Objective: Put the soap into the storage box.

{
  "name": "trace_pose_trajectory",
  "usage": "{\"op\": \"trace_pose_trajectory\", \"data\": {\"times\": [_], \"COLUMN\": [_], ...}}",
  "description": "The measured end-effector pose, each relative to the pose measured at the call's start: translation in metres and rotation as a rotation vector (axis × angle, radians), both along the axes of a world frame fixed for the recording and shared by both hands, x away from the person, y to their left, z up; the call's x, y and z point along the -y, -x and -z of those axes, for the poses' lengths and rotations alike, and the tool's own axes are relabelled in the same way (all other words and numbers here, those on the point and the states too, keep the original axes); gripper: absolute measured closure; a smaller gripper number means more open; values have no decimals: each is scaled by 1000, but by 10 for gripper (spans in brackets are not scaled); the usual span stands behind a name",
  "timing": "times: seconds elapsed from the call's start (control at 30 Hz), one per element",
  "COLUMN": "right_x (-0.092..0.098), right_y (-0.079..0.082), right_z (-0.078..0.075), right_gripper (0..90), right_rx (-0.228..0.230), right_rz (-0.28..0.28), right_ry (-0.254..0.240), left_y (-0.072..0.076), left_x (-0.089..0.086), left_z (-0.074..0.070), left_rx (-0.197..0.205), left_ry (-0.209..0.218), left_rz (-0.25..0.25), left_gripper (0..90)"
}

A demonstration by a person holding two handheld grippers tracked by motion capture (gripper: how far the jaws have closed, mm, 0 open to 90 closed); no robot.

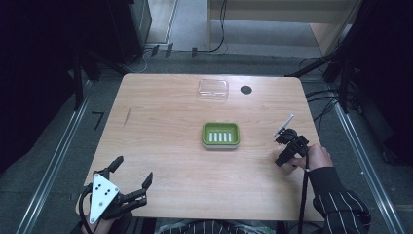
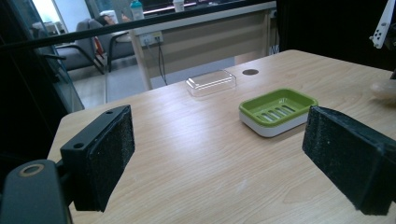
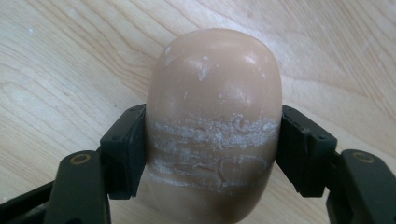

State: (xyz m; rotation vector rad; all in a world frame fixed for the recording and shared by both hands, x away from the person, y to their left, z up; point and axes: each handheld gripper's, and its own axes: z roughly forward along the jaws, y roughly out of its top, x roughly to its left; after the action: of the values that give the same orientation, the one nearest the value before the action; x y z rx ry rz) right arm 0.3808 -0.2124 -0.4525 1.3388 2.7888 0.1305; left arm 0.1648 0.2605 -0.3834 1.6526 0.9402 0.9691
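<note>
Nearest me, the left gripper (image 1: 127, 187) rests at the table's (image 1: 160, 151) front left corner with its jaws spread wide and nothing between them, the hand low and the jaws pointing across the wood toward the green soap dish (image 2: 279, 110).

Over on the right, the right gripper (image 3: 212, 149) points down at the tabletop, the hand behind it with the wrist bent. Its pads squeeze the flanks of a tan soap bar (image 3: 215, 126) that lies on the wood. The bar is rounded and smooth, with chalky scrape marks across it; I'd say it could squirt out of the grip or twist as it lifts, since the pads hold it on curved sides.

Farther off, the dish sits mid-table, empty, well apart from the bar. Beyond it a clear lid (image 1: 213, 88) lies near the far edge.
</note>
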Motion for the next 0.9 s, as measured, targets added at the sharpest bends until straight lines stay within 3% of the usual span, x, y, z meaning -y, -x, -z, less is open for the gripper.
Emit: {"op": "trace_pose_trajectory", "data": {"times": [0.53, 0.63, 0.9], "right_x": [-32, -37, -44], "right_y": [-1, -2, -7], "right_z": [-9, -9, -12], "right_gripper": [336, 336, 336], "right_rx": [18, 16, 19], "right_rz": [-142, -167, -195], "right_ry": [2, 22, 24], "left_y": [1, 1, 2], "left_x": [-1, -1, -2], "left_z": [0, 0, 0], "left_rx": [-1, -1, -1], "left_ry": [0, -1, 0], "left_rz": [-3, -4, -8], "left_gripper": [96, 96, 96]}}
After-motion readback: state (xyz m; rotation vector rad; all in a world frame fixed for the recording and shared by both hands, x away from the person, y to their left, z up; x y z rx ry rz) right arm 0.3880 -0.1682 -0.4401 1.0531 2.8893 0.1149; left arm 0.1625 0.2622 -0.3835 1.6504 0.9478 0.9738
